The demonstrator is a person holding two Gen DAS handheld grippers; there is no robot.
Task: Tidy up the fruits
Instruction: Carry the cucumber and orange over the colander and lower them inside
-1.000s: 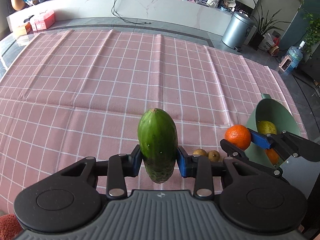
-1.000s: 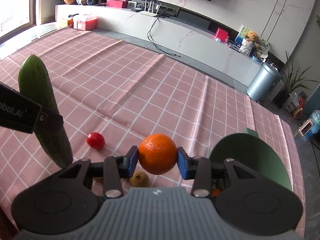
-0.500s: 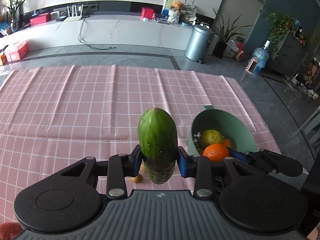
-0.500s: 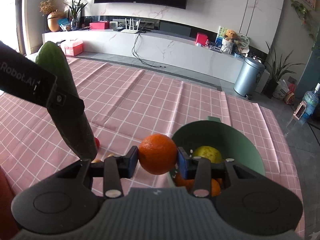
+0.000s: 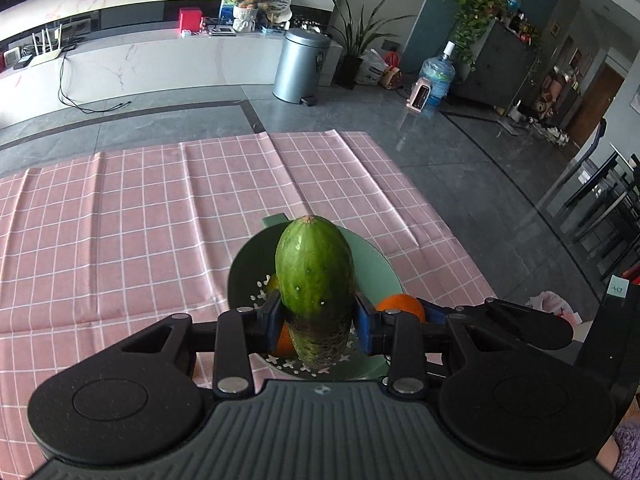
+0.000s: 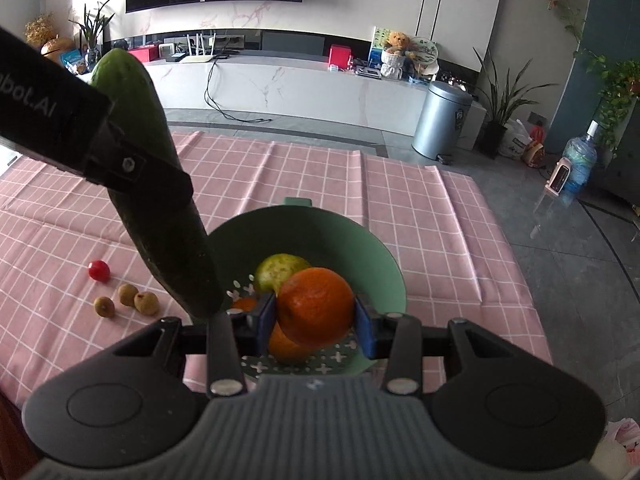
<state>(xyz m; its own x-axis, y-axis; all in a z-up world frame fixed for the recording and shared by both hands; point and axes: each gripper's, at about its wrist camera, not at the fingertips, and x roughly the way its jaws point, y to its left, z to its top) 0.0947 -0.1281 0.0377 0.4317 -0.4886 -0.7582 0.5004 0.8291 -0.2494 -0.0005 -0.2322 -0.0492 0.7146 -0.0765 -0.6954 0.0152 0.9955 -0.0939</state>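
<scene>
Left wrist view: the left claw is clamped on a cucumber, blue pads pressed on both sides, over the green colander. Right claw is clenched on an orange above that colander, which has a yellow-green fruit and more oranges inside, sitting on the pink-checked bench.
</scene>
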